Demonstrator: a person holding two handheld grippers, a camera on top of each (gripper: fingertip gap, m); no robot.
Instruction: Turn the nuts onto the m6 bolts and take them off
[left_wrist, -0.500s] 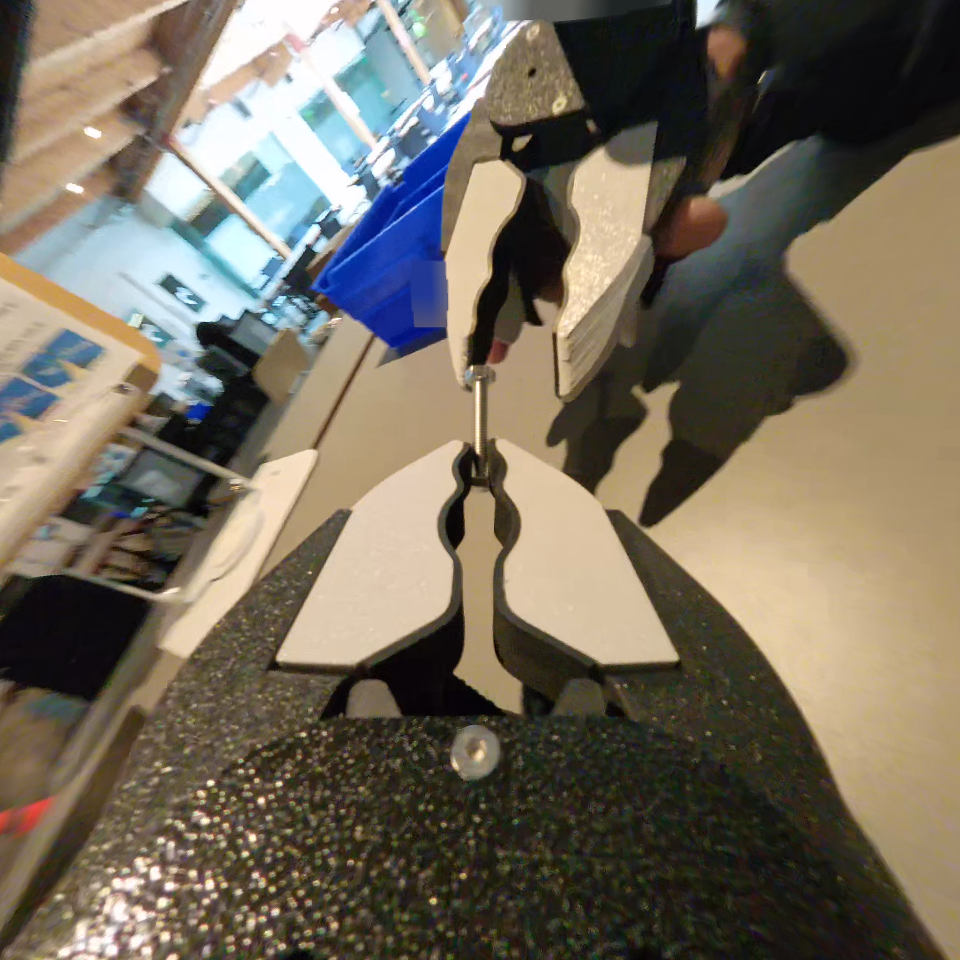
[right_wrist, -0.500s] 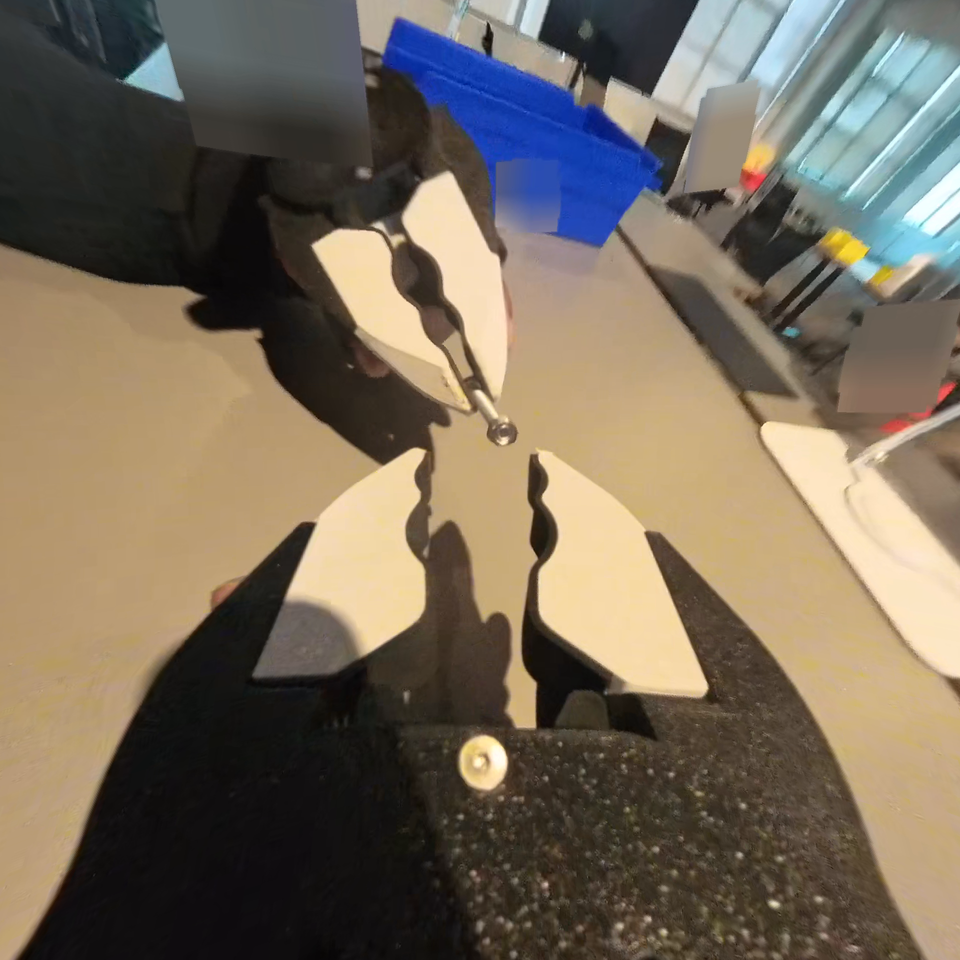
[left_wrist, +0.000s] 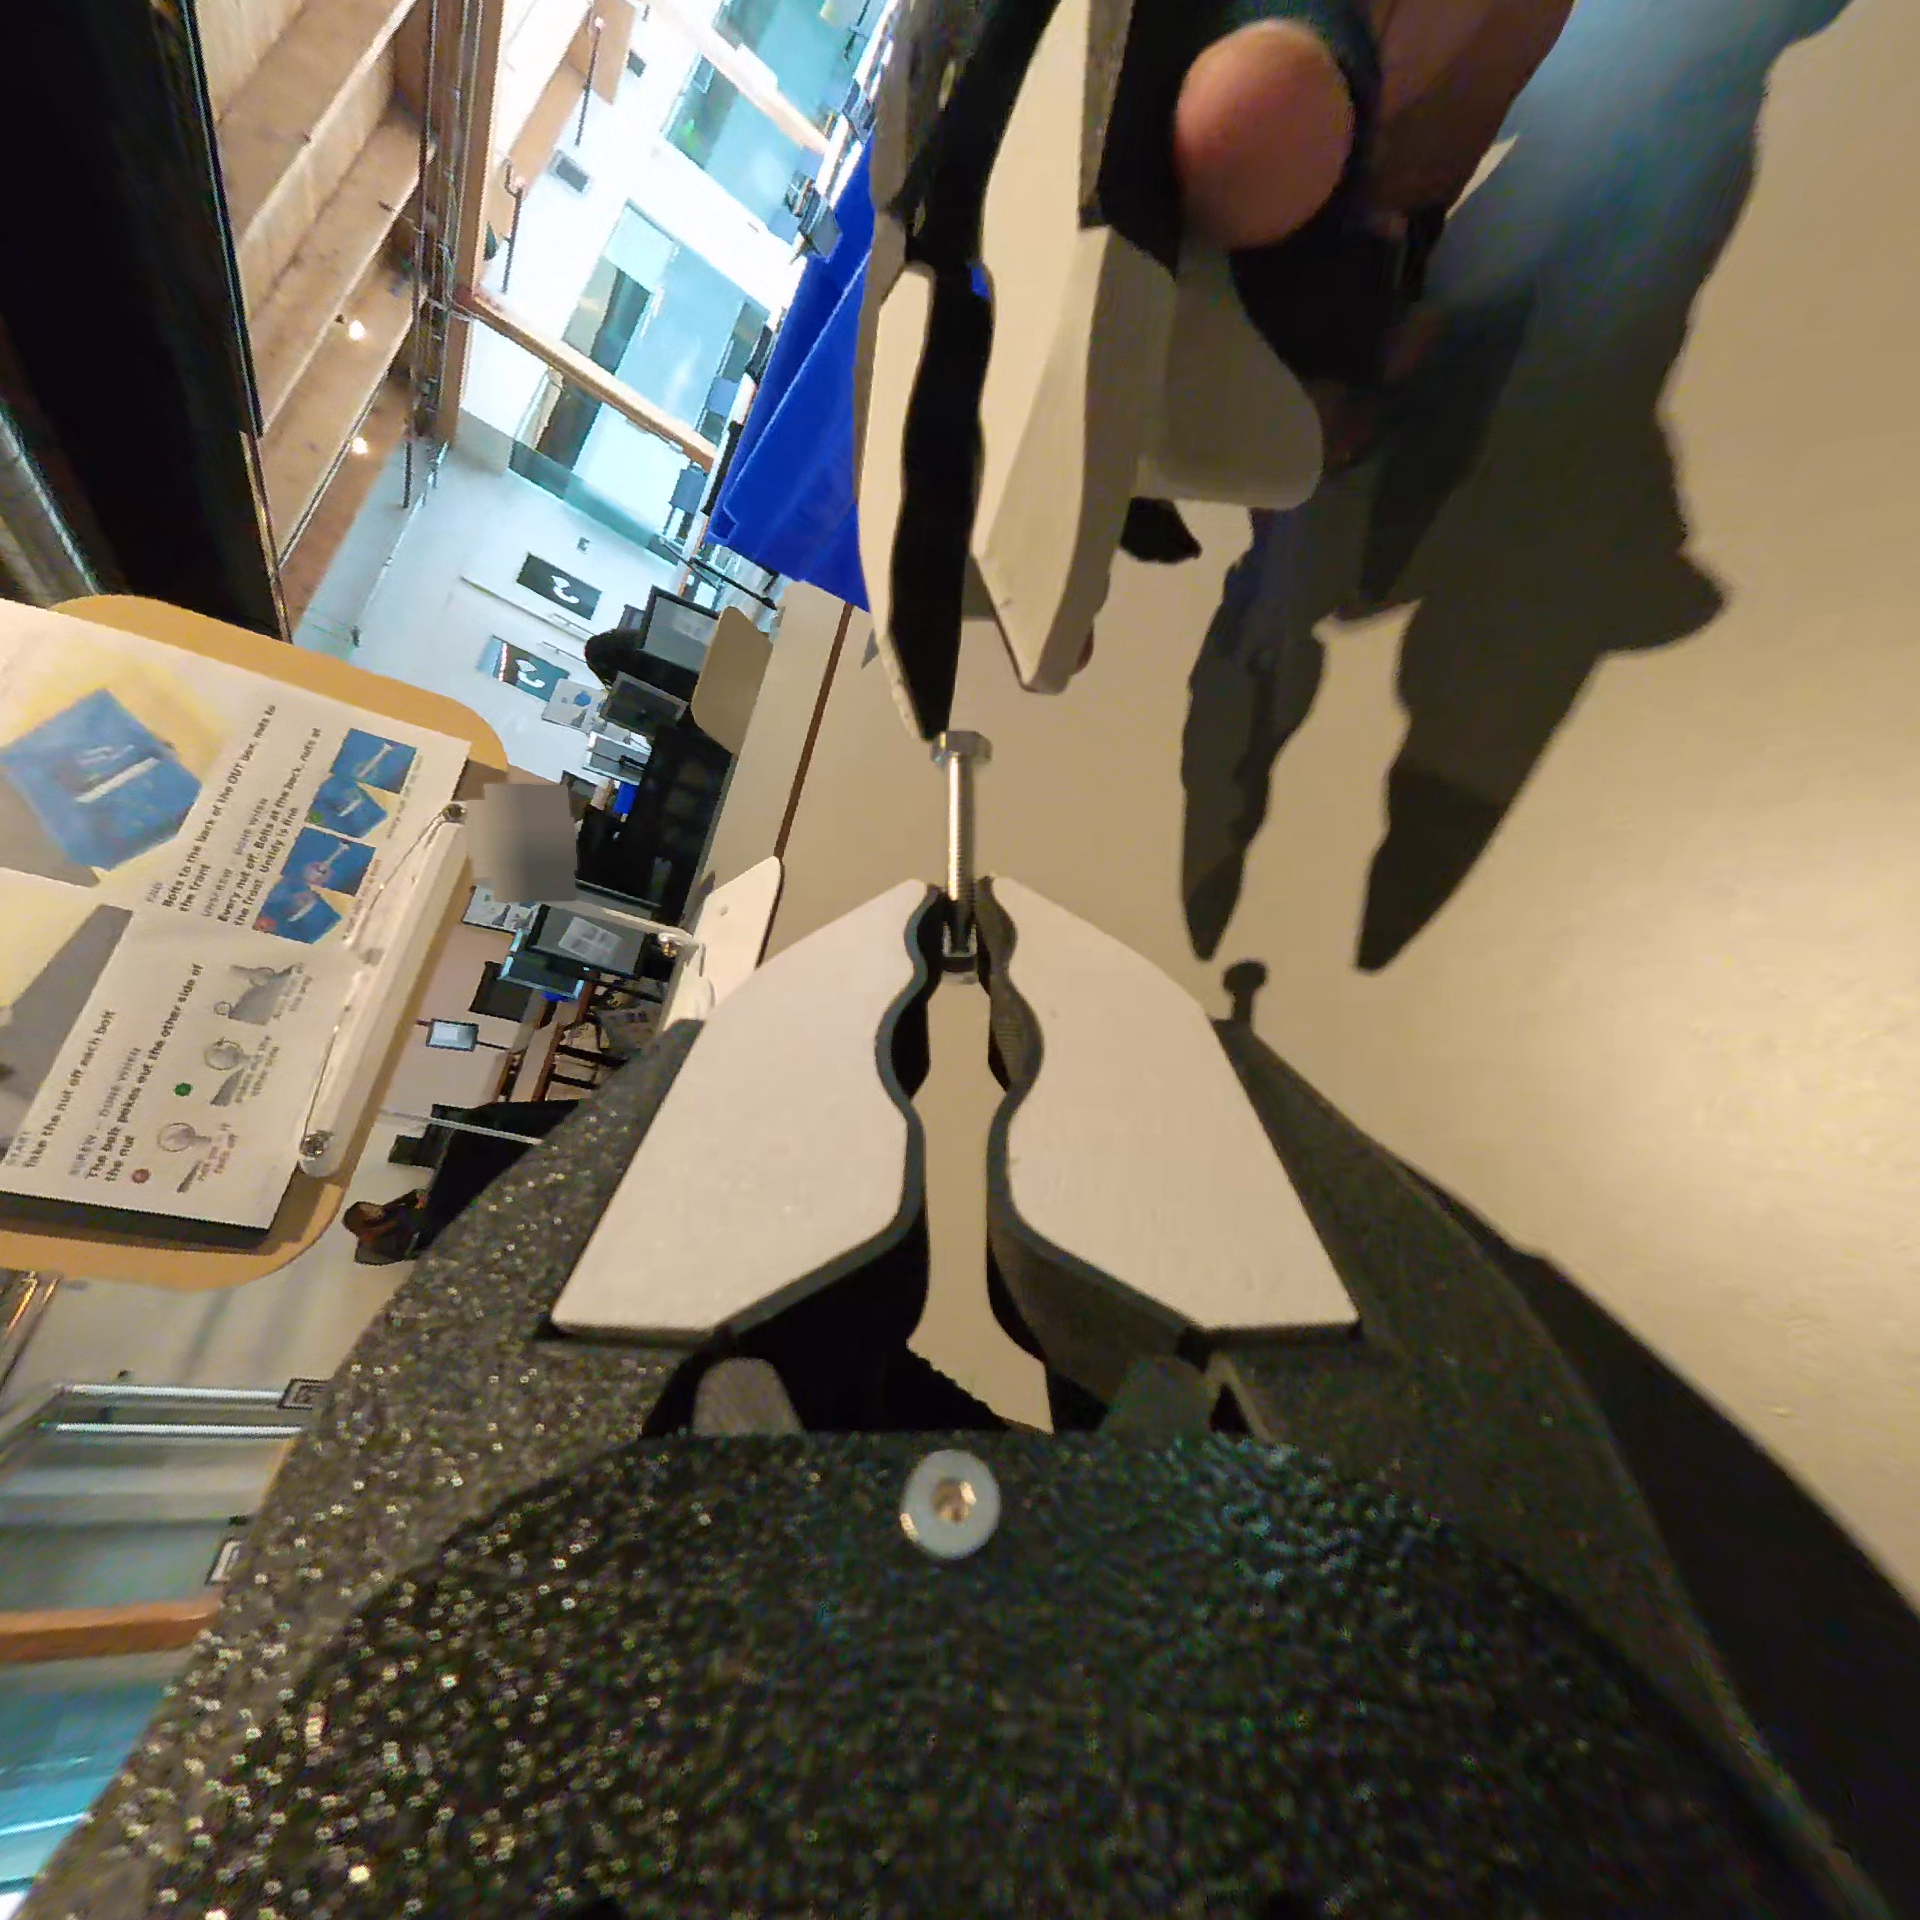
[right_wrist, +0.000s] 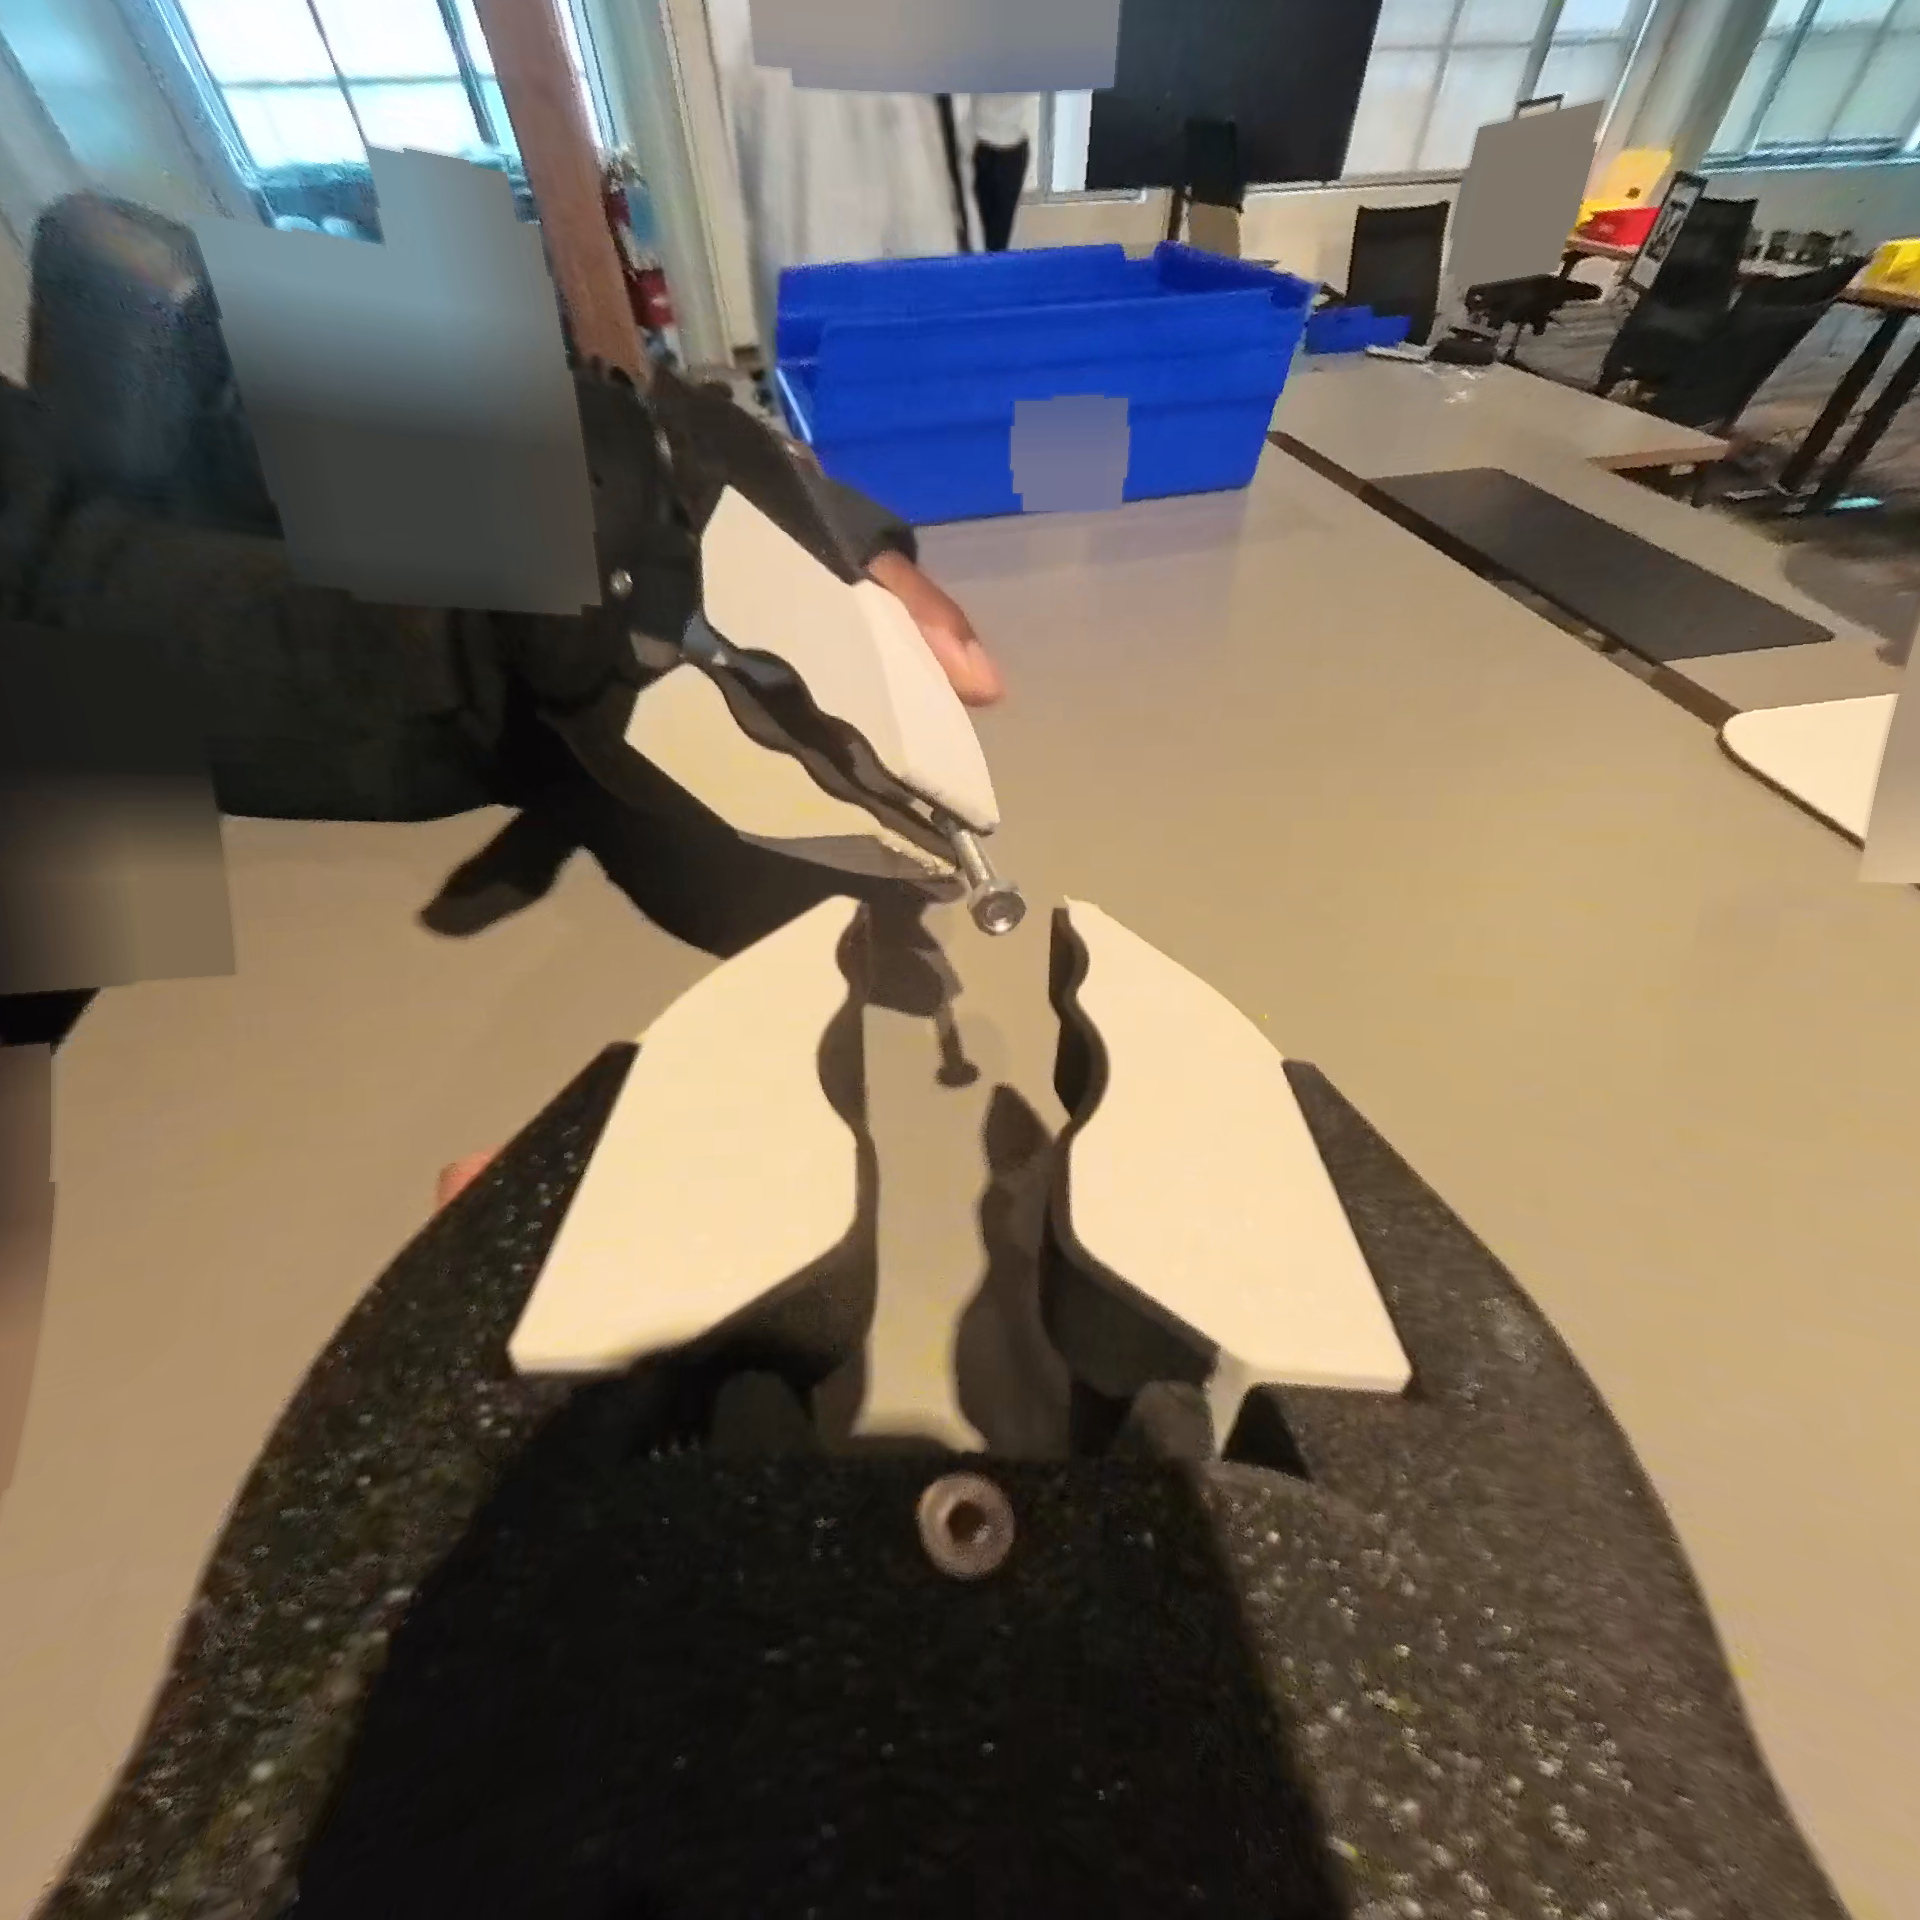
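- A wide beige table (right_wrist: 1351, 831) is seen under bright daylight.
- A blue bin (right_wrist: 1039, 343) is set at its far end.
- Large windows (right_wrist: 322, 73) are seen behind.
- Dark office chairs (right_wrist: 1704, 312) are placed at right.

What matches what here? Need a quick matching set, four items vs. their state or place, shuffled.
Items:
1. left hand-held gripper
2. right hand-held gripper
3. bolt
4. blue bin

States:
A. open, holding nothing
B. on the table, far end
C. shut on the bolt
D. held off the table, one end pointing at the open gripper

Pairs: 1-C, 2-A, 3-D, 4-B
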